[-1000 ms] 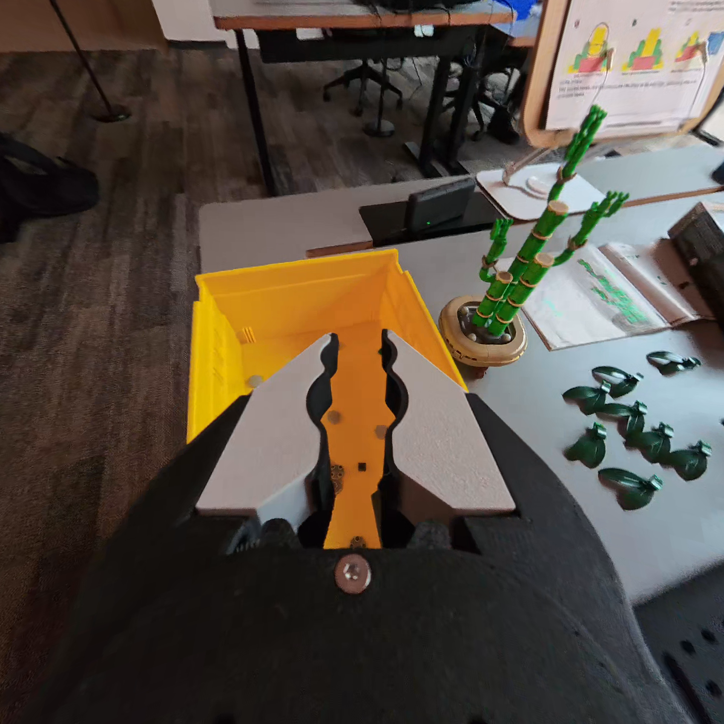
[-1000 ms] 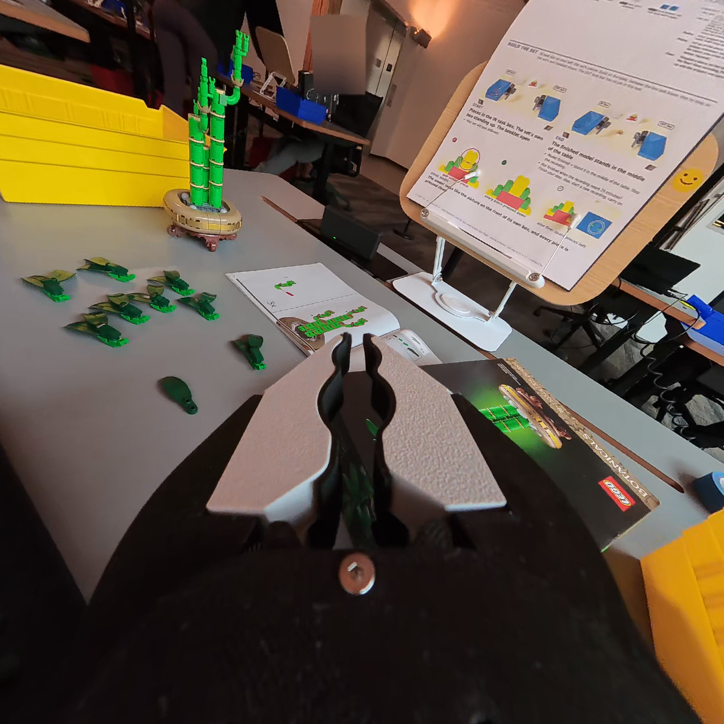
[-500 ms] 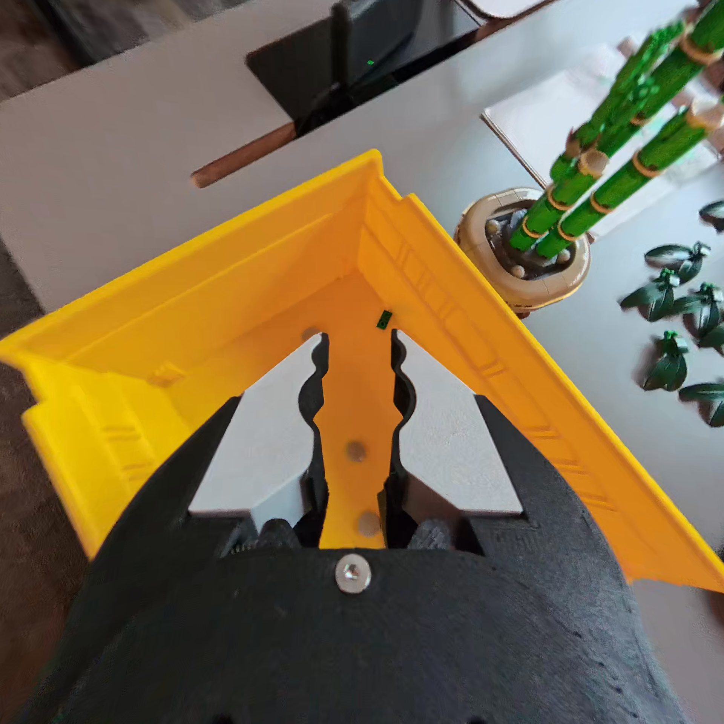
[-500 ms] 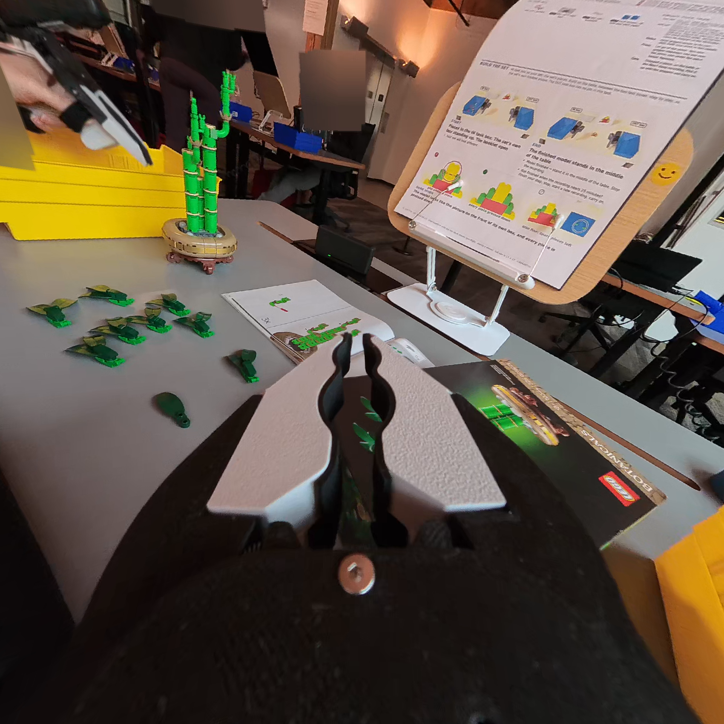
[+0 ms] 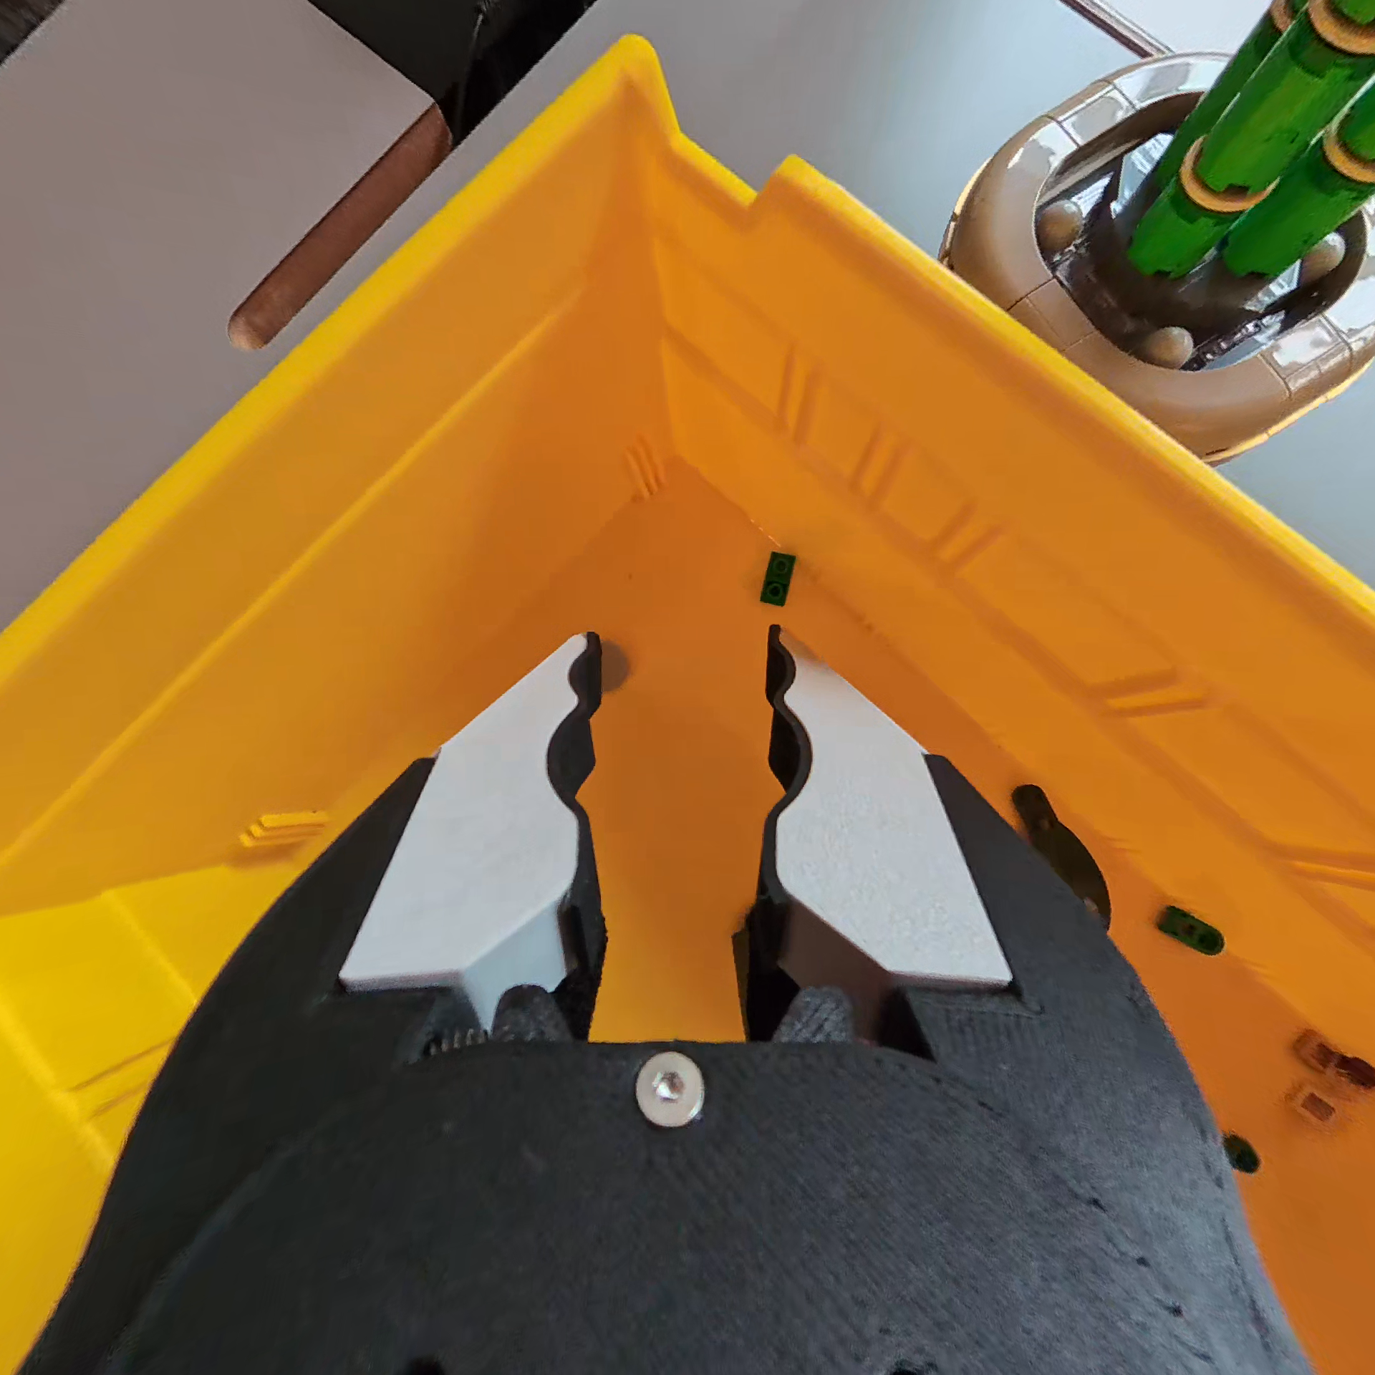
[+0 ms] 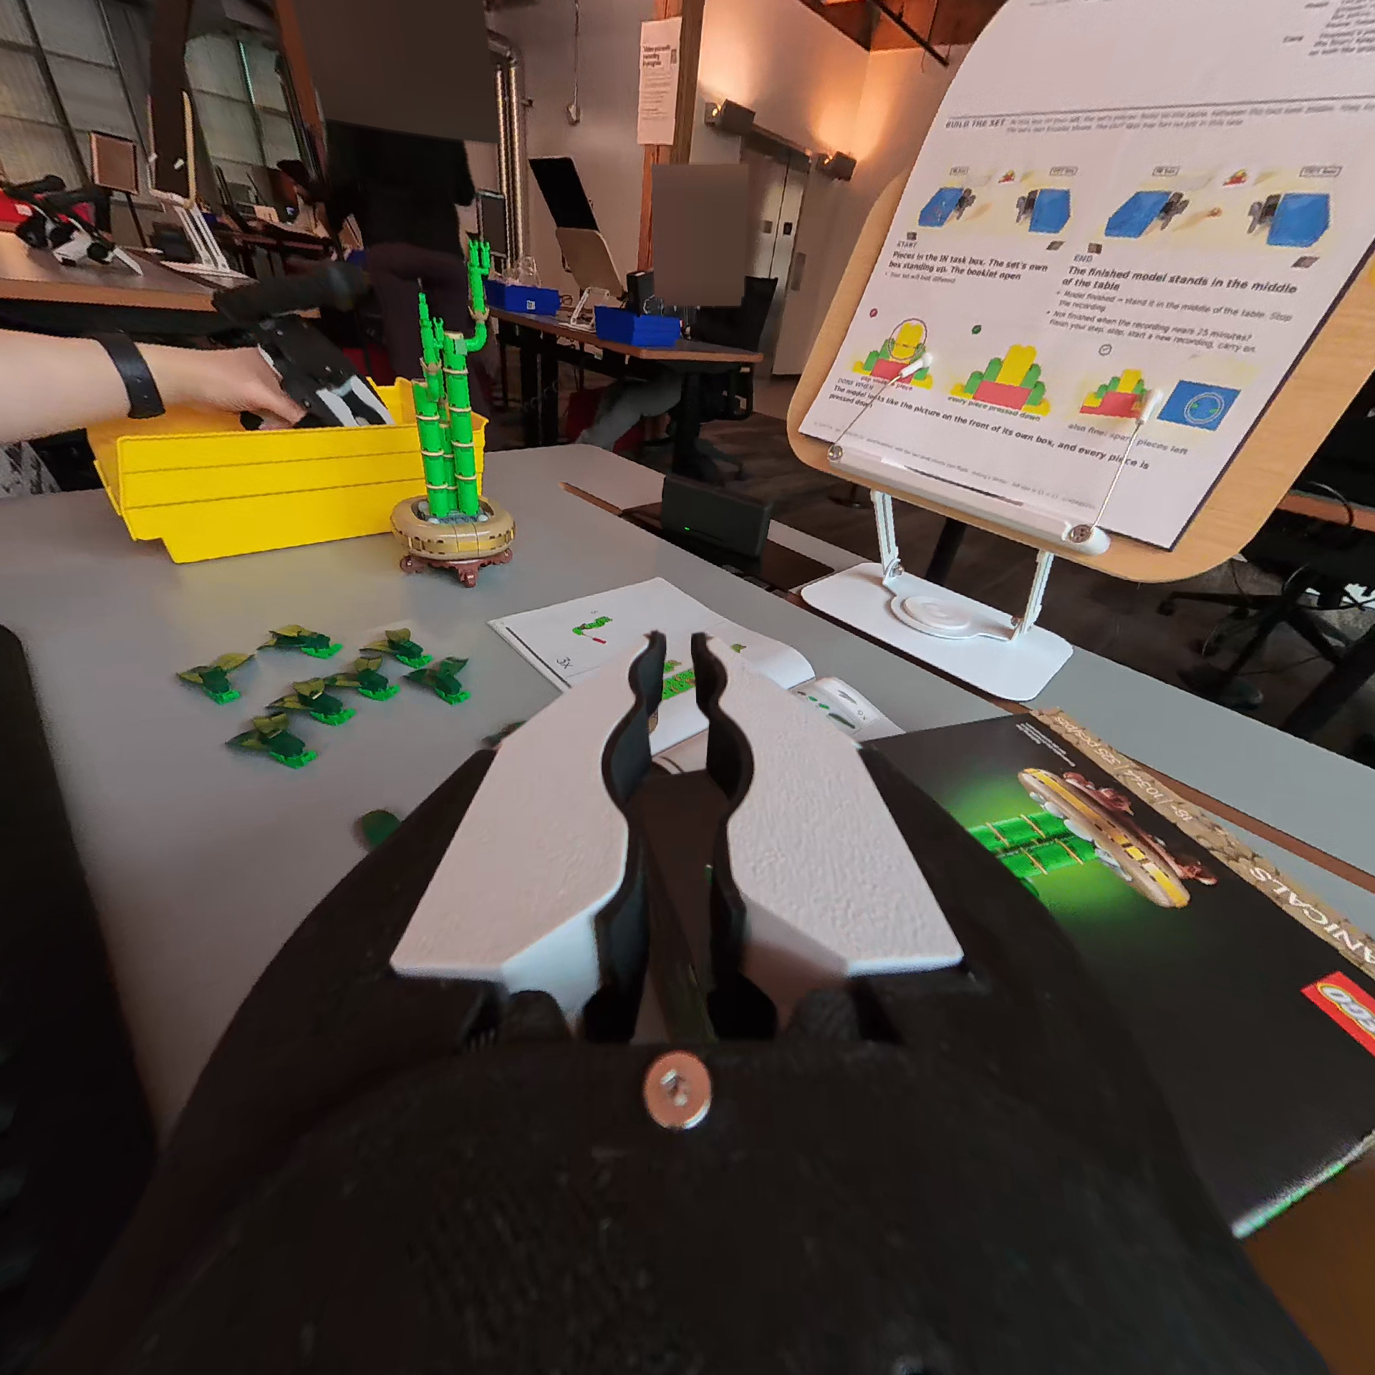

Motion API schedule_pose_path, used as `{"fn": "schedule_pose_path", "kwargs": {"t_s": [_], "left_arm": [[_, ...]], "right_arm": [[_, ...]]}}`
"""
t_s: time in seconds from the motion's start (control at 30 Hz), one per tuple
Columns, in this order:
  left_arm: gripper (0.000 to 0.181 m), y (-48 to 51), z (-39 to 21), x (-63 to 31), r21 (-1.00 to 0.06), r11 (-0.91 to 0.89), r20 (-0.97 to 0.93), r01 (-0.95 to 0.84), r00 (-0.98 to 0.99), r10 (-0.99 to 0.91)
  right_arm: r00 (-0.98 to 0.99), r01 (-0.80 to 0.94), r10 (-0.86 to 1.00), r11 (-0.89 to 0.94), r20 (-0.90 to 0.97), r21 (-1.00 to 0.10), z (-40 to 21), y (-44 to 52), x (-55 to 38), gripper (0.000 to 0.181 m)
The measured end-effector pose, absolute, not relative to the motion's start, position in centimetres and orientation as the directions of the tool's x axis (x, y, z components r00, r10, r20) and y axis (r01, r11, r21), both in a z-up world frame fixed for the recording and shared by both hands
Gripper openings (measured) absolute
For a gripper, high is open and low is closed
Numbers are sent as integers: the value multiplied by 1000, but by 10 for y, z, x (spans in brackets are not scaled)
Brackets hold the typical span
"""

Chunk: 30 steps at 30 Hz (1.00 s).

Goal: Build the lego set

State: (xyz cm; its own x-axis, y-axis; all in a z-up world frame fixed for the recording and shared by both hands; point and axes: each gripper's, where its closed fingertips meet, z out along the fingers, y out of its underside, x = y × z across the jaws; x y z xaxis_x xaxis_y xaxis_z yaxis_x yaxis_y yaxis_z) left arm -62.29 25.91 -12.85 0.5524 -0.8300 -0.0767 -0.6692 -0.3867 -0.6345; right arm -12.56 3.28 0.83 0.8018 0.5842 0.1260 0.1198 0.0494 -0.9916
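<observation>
Left gripper [image 5: 681, 632] fingers apart (empty) inside yellow bin [image 5: 446, 461].

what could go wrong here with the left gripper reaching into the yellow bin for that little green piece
1. The small green piece lies tight against the bin wall near the corner, so the open left gripper may jam on the wall or push the piece away.
2. The bamboo model stands right beside the bin; nudging the bin could tip it.
3. The right gripper seems to hold something thin and green far back between its fingers; it might slip.
</observation>
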Motion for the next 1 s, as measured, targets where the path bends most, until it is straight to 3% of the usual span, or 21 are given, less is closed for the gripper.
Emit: {"fn": "schedule_pose_path", "kwargs": {"t_s": [0.47,0.8,0.87,1.0], "left_arm": [[33,248,-144,-608,-610,-175,-160,-773,336,-928],[19,251,-156,-590,-630,-144,-109,-763,270,-957],[7,250,-157,-589,-625,-134,-110,-769,257,-960],[6,252,-156,-596,-606,-142,-140,-783,280,-950]], "right_arm": [[782,28,623,12,30,-1000,9,36,-118,7],[799,54,601,-26,27,-998,-3,41,-114,8],[797,41,603,-29,15,-999,-2,41,-114,9],[788,26,615,-22,7,-999,2,39,-115,9]]}}
